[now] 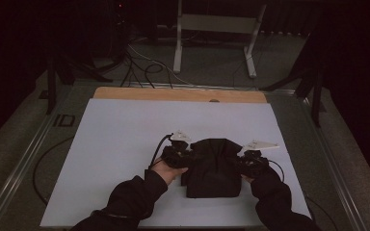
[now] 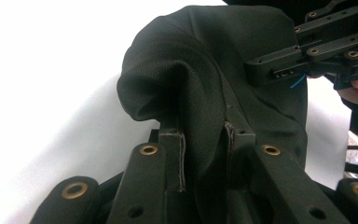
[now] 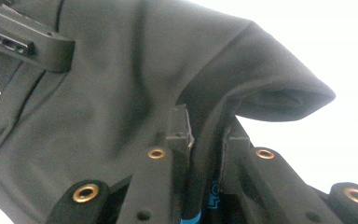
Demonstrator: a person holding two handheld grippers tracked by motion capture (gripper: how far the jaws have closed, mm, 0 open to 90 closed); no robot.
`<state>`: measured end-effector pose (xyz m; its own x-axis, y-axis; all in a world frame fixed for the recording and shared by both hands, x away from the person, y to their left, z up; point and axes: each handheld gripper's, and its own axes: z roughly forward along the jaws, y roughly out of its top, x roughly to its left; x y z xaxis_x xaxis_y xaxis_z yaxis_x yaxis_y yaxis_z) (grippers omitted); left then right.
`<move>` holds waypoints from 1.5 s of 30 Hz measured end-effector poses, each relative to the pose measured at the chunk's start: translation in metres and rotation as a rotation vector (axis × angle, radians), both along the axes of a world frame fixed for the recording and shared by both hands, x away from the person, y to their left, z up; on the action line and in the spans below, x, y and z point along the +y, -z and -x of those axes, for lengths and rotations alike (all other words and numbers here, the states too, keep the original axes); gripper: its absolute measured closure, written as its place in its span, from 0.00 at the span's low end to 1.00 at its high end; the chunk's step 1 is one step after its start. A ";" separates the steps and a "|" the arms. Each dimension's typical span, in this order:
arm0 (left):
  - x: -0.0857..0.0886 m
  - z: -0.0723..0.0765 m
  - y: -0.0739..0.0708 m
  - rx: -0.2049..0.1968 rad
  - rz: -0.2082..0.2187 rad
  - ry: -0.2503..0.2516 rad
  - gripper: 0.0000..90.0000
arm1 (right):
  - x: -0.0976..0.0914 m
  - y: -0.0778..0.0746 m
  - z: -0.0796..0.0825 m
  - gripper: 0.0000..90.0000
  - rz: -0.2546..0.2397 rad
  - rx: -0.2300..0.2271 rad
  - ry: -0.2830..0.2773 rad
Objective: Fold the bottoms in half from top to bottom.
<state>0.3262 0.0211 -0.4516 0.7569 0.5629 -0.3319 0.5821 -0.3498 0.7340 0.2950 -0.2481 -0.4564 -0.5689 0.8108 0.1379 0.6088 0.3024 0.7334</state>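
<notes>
High view: white sheet (image 1: 125, 159) over table, wood edge (image 1: 178, 94) at top; frame legs (image 1: 217, 29) on floor, upper centre.
L gripper (image 1: 189, 156): lower centre, just left of cloth, hand behind it, sleeve from bottom edge.
L state: jaws nearly shut, pinching cloth fold; pads (image 2: 175, 158) press fabric both sides in left gripper view.
Cloth (image 1: 214, 168): black, bunched, centre-low of sheet, between both grippers; top edge puckered, lower part resting on sheet.
R gripper (image 1: 241, 161): right of cloth, touching its right edge.
R state: jaws nearly shut on cloth fold; pads (image 3: 181, 130) clamp fabric in right gripper view.
Far gripper: L one at upper left of right gripper view, R one at upper right of left gripper view.
</notes>
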 end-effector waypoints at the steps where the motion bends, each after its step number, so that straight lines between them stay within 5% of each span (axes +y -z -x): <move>1: 0.001 0.000 -0.002 -0.002 0.003 -0.003 0.83 | 0.001 -0.002 0.000 0.87 0.002 -0.006 -0.002; 15: 0.029 -0.006 -0.026 -0.036 0.017 -0.025 0.83 | 0.022 -0.024 -0.013 0.87 -0.010 -0.054 -0.035; 34: 0.086 -0.022 -0.039 -0.035 0.018 -0.067 0.83 | 0.071 -0.039 -0.041 0.87 0.003 -0.091 -0.100; 45: 0.099 -0.039 -0.041 -0.013 0.015 -0.059 0.83 | 0.089 -0.041 -0.049 0.87 -0.008 -0.103 -0.078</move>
<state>0.3651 0.1203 -0.4111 0.7271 0.6015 -0.3310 0.5918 -0.3046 0.7463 0.3436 -0.1596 -0.4151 -0.6420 0.7624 0.0816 0.5050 0.3403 0.7932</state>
